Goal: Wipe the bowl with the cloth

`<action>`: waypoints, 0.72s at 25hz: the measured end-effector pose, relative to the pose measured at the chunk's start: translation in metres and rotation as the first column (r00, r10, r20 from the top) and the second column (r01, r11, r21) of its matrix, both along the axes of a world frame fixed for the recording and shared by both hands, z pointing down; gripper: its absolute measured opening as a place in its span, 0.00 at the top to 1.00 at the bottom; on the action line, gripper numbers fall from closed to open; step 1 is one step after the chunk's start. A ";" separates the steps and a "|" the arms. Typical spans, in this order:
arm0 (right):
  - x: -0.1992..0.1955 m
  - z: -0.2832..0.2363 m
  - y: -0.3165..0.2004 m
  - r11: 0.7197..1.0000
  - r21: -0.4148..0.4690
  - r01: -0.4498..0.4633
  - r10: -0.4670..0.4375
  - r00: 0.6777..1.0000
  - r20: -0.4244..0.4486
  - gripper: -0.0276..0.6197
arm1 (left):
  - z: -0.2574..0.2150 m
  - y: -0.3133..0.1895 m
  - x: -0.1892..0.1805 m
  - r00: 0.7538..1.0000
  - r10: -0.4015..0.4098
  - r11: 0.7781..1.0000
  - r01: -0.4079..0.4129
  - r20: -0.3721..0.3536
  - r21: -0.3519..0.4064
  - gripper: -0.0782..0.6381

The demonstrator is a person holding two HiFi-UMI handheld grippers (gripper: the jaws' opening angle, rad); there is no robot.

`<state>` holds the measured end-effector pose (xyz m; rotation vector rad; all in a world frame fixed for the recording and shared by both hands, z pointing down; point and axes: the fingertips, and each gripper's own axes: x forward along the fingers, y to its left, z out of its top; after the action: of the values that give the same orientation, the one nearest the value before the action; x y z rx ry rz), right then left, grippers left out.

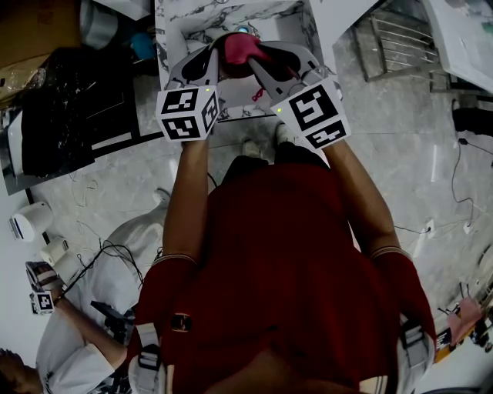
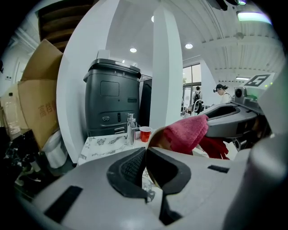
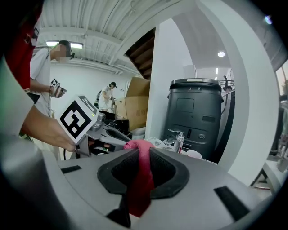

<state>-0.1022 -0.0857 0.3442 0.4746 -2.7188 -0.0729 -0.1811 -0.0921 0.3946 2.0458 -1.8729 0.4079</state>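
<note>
Over the marble table [image 1: 192, 23], my two grippers meet around a dark red bowl [image 1: 231, 71]. In the left gripper view, my left gripper [image 2: 145, 150] is shut on the thin rim of the bowl [image 2: 154, 136], which stands on edge between the pads. My right gripper [image 3: 144, 155] is shut on a pink-red cloth [image 3: 140, 179], whose bunched end pokes out past the fingertips. From the left, that cloth [image 2: 186, 132] presses into the bowl's inside, with the right gripper [image 2: 211, 121] behind it. The head view shows the cloth [image 1: 243, 48] between the left gripper [image 1: 214, 50] and the right gripper [image 1: 263, 55].
On the table stand a metal dispenser [image 2: 130, 128] and a red cup [image 2: 145, 133]. A tall grey bin [image 2: 112, 99] stands behind it, with cardboard boxes [image 2: 38, 103] to its left. A person in white [image 1: 69, 338] crouches at the lower left of the head view.
</note>
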 end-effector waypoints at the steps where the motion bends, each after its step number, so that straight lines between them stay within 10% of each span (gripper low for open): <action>1: 0.001 -0.002 0.000 1.000 -0.005 0.006 -0.006 1.000 0.014 0.86 | 0.000 0.000 -0.001 1.000 -0.002 1.000 0.002 -0.002 0.003 0.86; 12: 0.026 -0.033 0.001 0.996 -0.059 0.070 -0.054 0.971 0.233 0.86 | -0.004 0.003 -0.015 0.994 0.014 0.999 -0.008 -0.108 0.053 0.86; 18: 0.046 -0.059 -0.008 0.991 -0.060 0.120 -0.092 0.934 0.345 0.86 | -0.029 0.001 -0.014 0.963 0.184 0.971 -0.147 -0.198 0.189 0.86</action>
<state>-0.0558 -0.0939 0.2853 0.3425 -3.0734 0.1002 -0.1950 -0.0911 0.3654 2.2685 -1.6653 0.0602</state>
